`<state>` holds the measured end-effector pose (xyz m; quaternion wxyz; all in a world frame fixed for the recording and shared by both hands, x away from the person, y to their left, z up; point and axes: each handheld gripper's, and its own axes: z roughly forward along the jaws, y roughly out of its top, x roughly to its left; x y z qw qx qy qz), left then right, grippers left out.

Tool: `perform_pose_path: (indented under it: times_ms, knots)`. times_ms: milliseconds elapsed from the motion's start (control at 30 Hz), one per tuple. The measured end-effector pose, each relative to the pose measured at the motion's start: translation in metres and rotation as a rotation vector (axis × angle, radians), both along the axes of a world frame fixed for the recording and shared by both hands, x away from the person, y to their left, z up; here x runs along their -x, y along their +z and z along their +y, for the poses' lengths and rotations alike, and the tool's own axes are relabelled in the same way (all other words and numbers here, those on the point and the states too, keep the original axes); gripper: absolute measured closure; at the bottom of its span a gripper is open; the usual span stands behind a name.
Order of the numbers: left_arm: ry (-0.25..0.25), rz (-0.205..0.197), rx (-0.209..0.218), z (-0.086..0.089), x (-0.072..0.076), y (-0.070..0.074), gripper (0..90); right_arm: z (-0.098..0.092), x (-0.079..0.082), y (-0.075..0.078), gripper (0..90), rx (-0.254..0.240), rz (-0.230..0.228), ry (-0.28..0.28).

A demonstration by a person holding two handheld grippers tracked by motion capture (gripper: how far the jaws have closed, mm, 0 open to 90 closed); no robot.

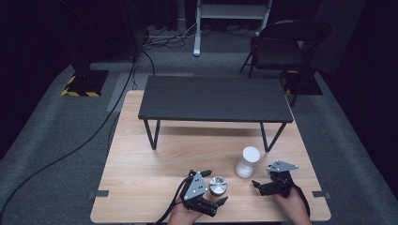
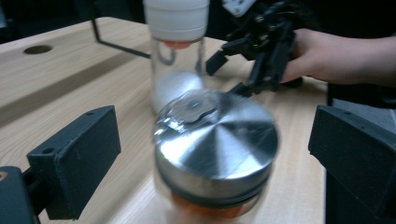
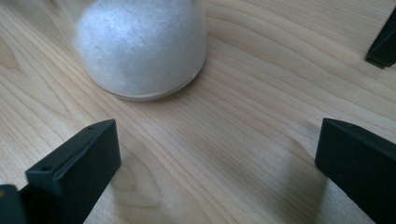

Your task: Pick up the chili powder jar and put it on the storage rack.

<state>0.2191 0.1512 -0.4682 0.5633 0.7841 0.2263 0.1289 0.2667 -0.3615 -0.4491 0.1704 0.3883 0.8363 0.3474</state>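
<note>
A small jar with a silver metal lid [image 1: 218, 185] stands on the wooden table near the front edge. My left gripper [image 1: 214, 187] is open around it, one jaw on either side and a gap on both sides. In the left gripper view the silver-lidded jar [image 2: 215, 148] looks blurred between the wide jaws of the left gripper [image 2: 215, 126]. A taller clear jar with a white lid [image 1: 247, 161], white powder in its bottom, stands to the right. My right gripper [image 1: 263, 175] is open just right of it. Ahead of the open right gripper [image 3: 218, 133] sits the powder jar's base [image 3: 140, 46], outside the jaws.
A low black shelf on thin metal legs [image 1: 216, 98] stands across the back half of the table [image 1: 141, 164]. A black folding chair [image 1: 281, 47] and cables are on the carpet behind. The other gripper's jaw tip [image 3: 384, 44] shows at the right gripper view's edge.
</note>
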Motion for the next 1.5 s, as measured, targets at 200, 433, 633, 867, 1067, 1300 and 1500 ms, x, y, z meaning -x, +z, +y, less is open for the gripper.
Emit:
perform_pose_path:
  times_ms: [200,433,633,867,1067,1300,1500]
  knots:
    - [0.026,0.019,-0.021,-0.008,0.001,-0.014,4.5,0.000,0.000,0.000,0.0,0.000,0.000,0.000]
    - [0.027,-0.006,-0.066,-0.014,0.004,-0.022,16.2,0.000,0.000,0.000,0.0,0.000,0.000,0.001]
    - [0.010,-0.020,-0.079,-0.014,0.004,-0.022,29.6,0.000,0.000,0.000,0.0,0.000,0.000,0.001]
    - [0.013,-0.016,-0.081,-0.015,0.004,-0.021,29.9,0.000,0.000,0.000,0.0,0.000,0.000,0.001]
    - [0.015,-0.012,-0.082,-0.015,0.004,-0.021,30.0,0.000,0.000,0.000,0.0,0.000,0.000,0.001]
    - [0.017,-0.007,-0.082,-0.015,0.004,-0.021,30.0,0.000,0.000,0.000,0.0,0.000,0.000,0.001]
    - [0.019,-0.002,-0.084,-0.015,0.004,-0.020,30.0,0.000,0.000,0.000,0.0,0.000,0.000,0.001]
